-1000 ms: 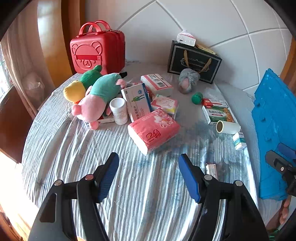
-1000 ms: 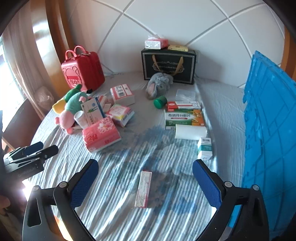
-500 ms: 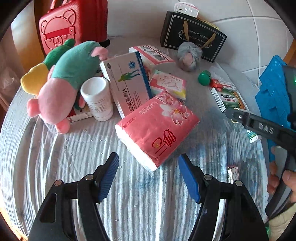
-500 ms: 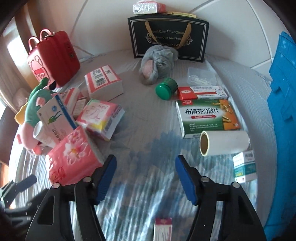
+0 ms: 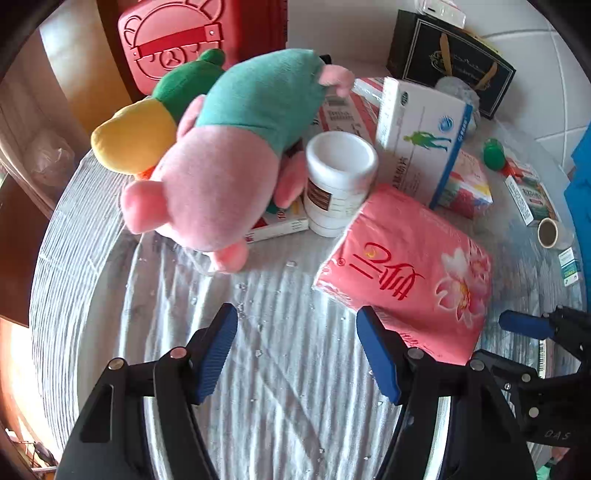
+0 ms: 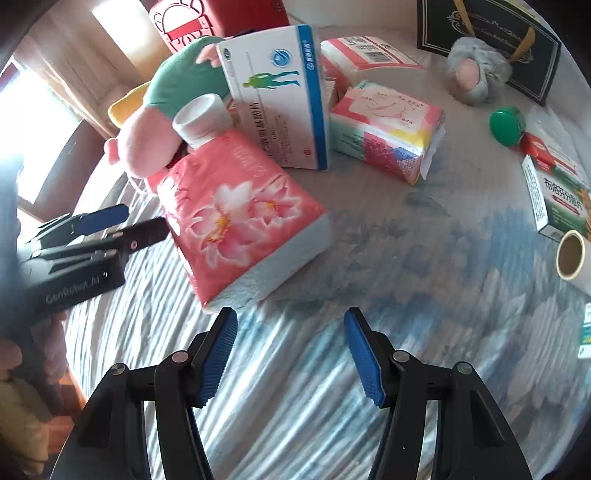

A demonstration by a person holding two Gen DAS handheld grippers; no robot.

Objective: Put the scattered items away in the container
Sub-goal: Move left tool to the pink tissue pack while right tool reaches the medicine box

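A pink flower-print tissue pack point(image 5: 406, 266) lies just past my left gripper point(image 5: 295, 314), beside its right-hand finger. That gripper is open, with only tablecloth between the pads. My right gripper point(image 6: 290, 314) is also open and empty, and the same tissue pack point(image 6: 240, 214) lies just ahead to its left. Behind the pack stand a white bottle point(image 5: 338, 184), a blue-and-white medicine box point(image 5: 421, 136) and a pink-and-green plush pig point(image 5: 221, 166). The blue crate point(image 5: 581, 184) shows only at the right edge.
A small tissue pack point(image 6: 388, 129), a green cap point(image 6: 508, 125), a green medicine box point(image 6: 557, 195) and a paper roll point(image 6: 570, 254) lie to the right. A grey plush point(image 6: 476, 74), a black gift bag point(image 6: 491, 29) and a red suitcase point(image 5: 192, 40) stand at the back.
Both grippers have come down and forward toward the pink tissue pack. The right gripper's jaws have narrowed from wide open. The left jaws keep the same gap.
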